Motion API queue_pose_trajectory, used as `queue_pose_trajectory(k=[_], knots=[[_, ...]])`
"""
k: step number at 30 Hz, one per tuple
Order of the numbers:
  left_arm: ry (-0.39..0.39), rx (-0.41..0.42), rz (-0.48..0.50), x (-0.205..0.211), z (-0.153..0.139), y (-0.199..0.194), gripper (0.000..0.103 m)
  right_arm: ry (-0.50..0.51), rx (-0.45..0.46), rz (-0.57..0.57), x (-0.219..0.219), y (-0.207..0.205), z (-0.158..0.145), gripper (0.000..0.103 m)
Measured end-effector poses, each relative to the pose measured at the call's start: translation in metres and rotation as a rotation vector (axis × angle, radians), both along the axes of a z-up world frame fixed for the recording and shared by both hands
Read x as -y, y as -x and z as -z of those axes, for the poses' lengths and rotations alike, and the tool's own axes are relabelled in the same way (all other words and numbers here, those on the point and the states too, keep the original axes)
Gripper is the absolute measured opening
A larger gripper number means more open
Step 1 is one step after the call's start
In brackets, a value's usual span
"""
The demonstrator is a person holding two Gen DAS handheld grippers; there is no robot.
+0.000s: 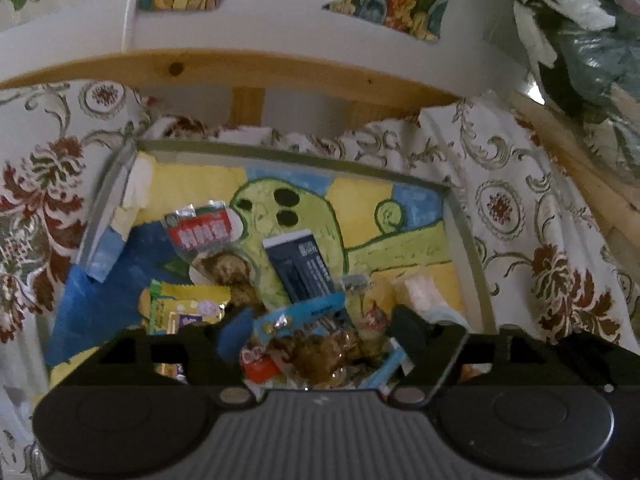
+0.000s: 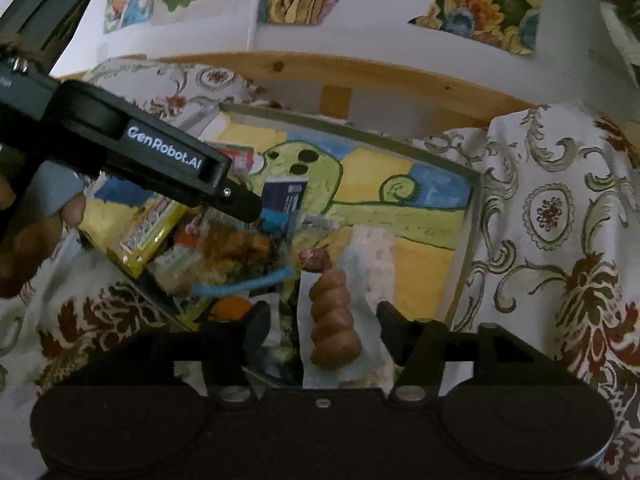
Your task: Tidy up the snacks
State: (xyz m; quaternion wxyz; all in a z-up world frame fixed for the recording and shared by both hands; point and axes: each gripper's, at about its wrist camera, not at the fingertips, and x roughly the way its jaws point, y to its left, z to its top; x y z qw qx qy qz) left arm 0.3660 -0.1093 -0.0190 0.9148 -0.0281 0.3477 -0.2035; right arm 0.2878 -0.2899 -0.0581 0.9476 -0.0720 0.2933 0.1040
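Both tongs released: my left gripper (image 1: 316,332) straddles the blue-edged snack packet (image 1: 320,344), my right gripper (image 2: 320,324) the brown twisted pastry (image 2: 334,320); I clench centred, gently.

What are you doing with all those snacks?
A person is sorting snacks into a painted tray with two handheld tongs. The left tongs are open over a clear packet of brown snacks in the pile. The right tongs are open around a wrapped brown twisted snack lying in the tray. Neither seems to grip anything.
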Motion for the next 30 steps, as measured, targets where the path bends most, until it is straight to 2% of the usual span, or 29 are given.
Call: queue_pose_trajectory(k=[2,7,11,19,26,30], knots=[[-0.001,0.017,-0.005,-0.002,-0.005,0.005,0.087,-0.011,0.02,0.012,0.0,0.004,-0.005,0.077],[0.003,0.059,-0.032,-0.01,-0.016,0.018,0.097,-0.029,0.046,0.021,-0.004,0.011,-0.014,0.083],[-0.001,0.126,-0.078,-0.024,-0.026,0.04,0.103,-0.062,0.065,0.055,-0.004,0.024,-0.021,0.096],[-0.052,0.259,-0.158,-0.058,-0.037,0.095,0.103,-0.114,0.127,0.139,-0.008,0.065,-0.039,0.102],[-0.023,0.272,-0.227,-0.095,-0.039,0.141,0.103,-0.139,0.194,0.226,-0.017,0.111,-0.06,0.102],[-0.036,0.253,-0.242,-0.112,-0.032,0.166,0.103,-0.129,0.217,0.249,-0.025,0.135,-0.069,0.102]])
